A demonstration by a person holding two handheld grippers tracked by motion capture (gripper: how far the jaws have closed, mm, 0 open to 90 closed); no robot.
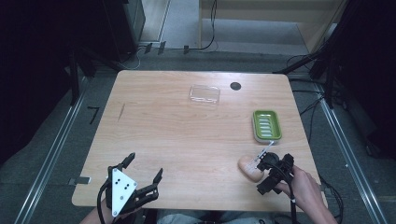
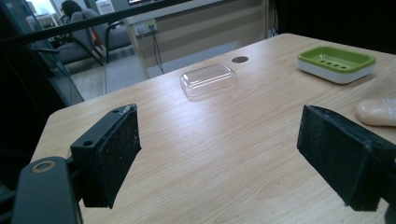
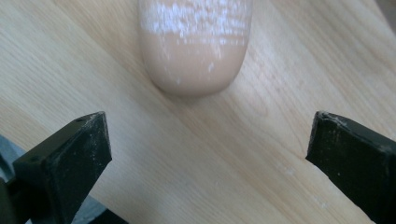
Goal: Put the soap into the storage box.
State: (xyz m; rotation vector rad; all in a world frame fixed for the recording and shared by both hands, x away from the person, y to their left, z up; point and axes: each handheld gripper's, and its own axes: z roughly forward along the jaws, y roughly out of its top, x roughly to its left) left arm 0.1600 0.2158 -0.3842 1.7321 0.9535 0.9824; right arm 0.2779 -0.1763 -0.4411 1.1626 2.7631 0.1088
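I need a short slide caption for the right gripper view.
Open right gripper approaching a peach soap bar on the wooden table.

The left tongs (image 2: 219,154) gape wide over the tabletop (image 2: 210,135); beyond lie a clear lid (image 2: 208,80), green soap dish (image 2: 335,64) and peach soap (image 2: 376,111).

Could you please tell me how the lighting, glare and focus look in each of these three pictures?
High view: dim, dark surroundings, the light wooden table evenly lit. Left gripper view: glare streaks on the clear plastic lid; the near claw pads sharp. Right gripper view: bright specks on the pale peach oval soap bar, which looks slightly soft.
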